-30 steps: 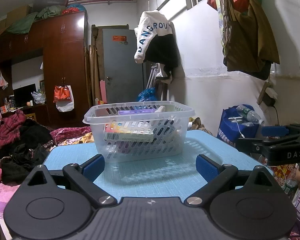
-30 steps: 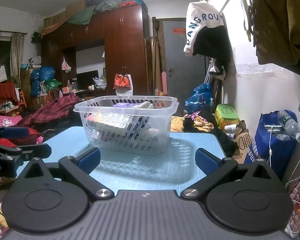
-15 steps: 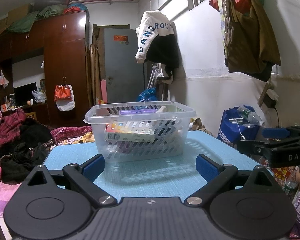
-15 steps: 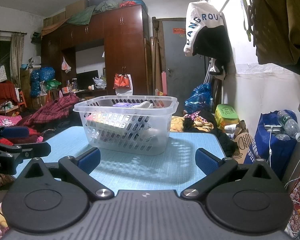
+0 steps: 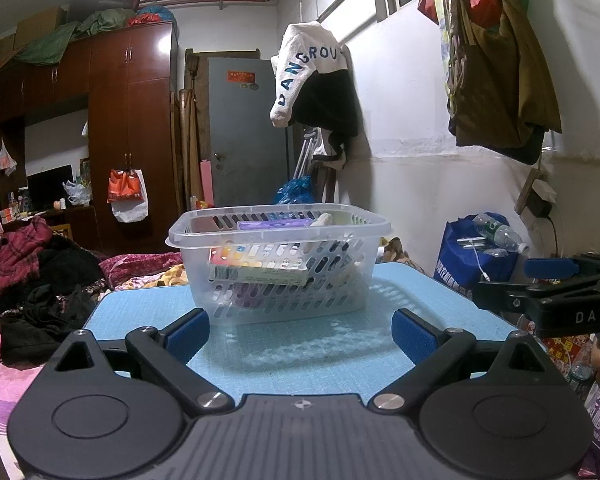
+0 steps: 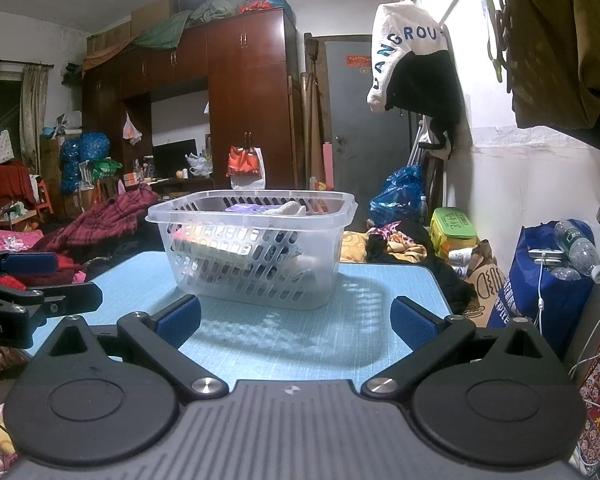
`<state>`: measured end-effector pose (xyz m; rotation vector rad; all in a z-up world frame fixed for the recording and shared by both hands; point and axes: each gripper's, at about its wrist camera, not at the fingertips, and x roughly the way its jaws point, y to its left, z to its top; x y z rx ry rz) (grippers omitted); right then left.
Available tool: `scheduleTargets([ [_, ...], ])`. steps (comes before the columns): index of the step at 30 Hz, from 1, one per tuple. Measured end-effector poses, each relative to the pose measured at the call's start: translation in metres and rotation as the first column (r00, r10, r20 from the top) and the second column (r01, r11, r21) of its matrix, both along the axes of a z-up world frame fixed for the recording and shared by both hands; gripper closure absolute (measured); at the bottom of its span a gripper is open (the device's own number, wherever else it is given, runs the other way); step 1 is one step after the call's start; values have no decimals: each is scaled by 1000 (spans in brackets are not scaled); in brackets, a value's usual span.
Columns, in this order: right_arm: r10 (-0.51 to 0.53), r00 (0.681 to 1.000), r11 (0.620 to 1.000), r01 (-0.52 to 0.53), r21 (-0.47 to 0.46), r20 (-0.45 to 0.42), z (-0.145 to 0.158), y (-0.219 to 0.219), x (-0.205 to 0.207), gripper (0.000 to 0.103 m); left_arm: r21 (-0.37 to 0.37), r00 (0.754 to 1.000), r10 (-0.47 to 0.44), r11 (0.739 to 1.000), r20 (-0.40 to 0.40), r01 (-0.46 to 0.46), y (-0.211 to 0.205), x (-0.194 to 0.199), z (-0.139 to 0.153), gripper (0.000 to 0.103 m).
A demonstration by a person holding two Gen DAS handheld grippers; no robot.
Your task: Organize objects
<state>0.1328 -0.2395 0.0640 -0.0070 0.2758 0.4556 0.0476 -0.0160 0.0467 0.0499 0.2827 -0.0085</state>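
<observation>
A clear perforated plastic basket (image 5: 280, 236) stands on the blue mat (image 5: 308, 352) at the far side of the table. It holds a colourful flat box (image 5: 260, 268), a purple pack (image 5: 276, 224) and a white item. My left gripper (image 5: 300, 332) is open and empty, low over the mat, short of the basket. My right gripper (image 6: 296, 322) is open and empty too, in front of the basket (image 6: 252, 240). Each gripper shows at the edge of the other's view, the right one (image 5: 548, 296) and the left one (image 6: 24, 292).
The table's right edge drops to a blue bag (image 6: 548, 280) with water bottles on the floor. Clothes are piled on the left (image 6: 100, 224). Jackets hang on the right wall (image 5: 320, 80). A wardrobe (image 6: 244, 100) stands far behind.
Both grippers stay open and nearly still. In the left wrist view the right gripper has drifted slightly up and right.
</observation>
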Motion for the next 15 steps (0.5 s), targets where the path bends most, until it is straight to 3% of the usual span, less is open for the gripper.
scheduleTargets([
  [15,2,1000,1000,-2,0,-1,-4,0,2,0,5,999,32,999,33,-32,-2,-2,1,4],
])
